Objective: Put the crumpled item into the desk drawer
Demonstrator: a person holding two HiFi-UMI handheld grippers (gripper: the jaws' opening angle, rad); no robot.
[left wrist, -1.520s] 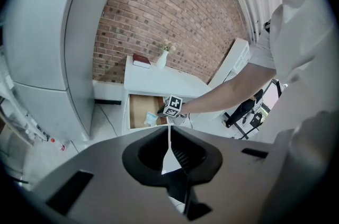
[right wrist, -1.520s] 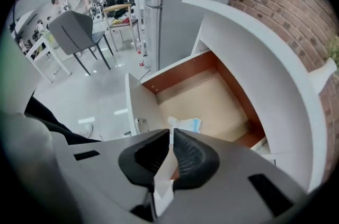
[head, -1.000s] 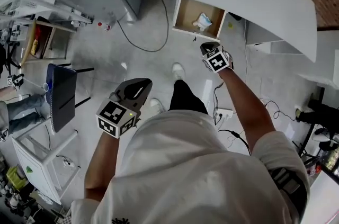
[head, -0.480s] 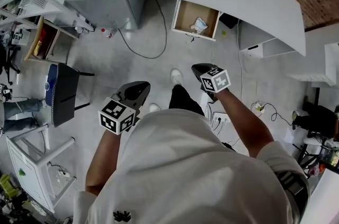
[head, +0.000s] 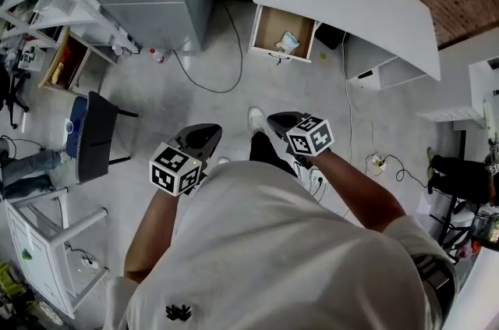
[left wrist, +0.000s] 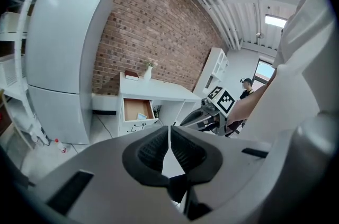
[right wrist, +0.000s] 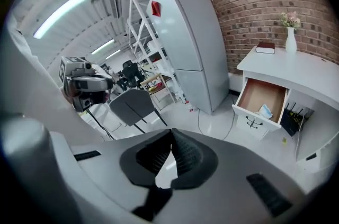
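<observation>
1. Left hand-held gripper [head: 201,137] and right hand-held gripper [head: 281,122] each have jaws pressed together, holding nothing.
2. Far off, the pale crumpled item [head: 287,42] lies inside the open brown-lined drawer [head: 270,28] of the white desk [head: 351,1].

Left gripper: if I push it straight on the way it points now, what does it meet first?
Most likely the desk, about at its open drawer, though depth is hard to judge. The way there from the left gripper looks free; the right gripper sits right of that line.
</observation>
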